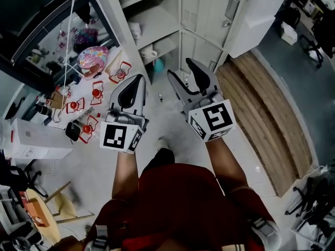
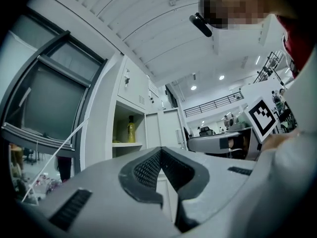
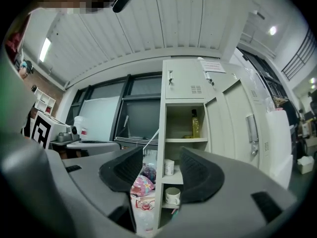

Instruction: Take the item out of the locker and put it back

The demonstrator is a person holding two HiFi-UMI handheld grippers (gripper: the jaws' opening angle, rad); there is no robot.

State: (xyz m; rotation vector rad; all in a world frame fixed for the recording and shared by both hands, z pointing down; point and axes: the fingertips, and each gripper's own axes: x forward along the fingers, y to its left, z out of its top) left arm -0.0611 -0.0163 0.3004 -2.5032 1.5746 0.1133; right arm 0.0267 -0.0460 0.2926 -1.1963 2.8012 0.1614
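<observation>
Approach is the step in hand, by my reading: the person stands on the floor facing the open locker (image 3: 161, 133), and nothing has been taken out yet. The left tongs (image 2: 161, 151) are closed, their dark ribbed pads meeting at the tip with nothing between them. The right tongs (image 3: 162, 152) stand wide apart and empty, pointed at the shelves. Both are held well short of the locker.

Which item the task means cannot be told. All three candidates sit on the shelves:
- A yellow bottle (image 3: 196, 124), tall and slim with a dark cap, is toward the right side of the upper shelf.
- A small white cup (image 3: 169, 167), a plain cylinder, is near the left edge of the middle shelf.
- A white mug (image 3: 173, 196), squat and glossy-looking, is near the front edge of the lower shelf.

The locker is pale painted metal with flat, thin shelves. Its door (image 3: 242, 123) is swung aside to the right and carries a handle plate.

The next move likely calls for bringing the open right tongs forward, level with one shelf, and setting the pads on either side of the chosen item before closing. The mug's round body would probably want a grip across its widest part. The bottle would want a grip low enough to keep it from tipping.
</observation>
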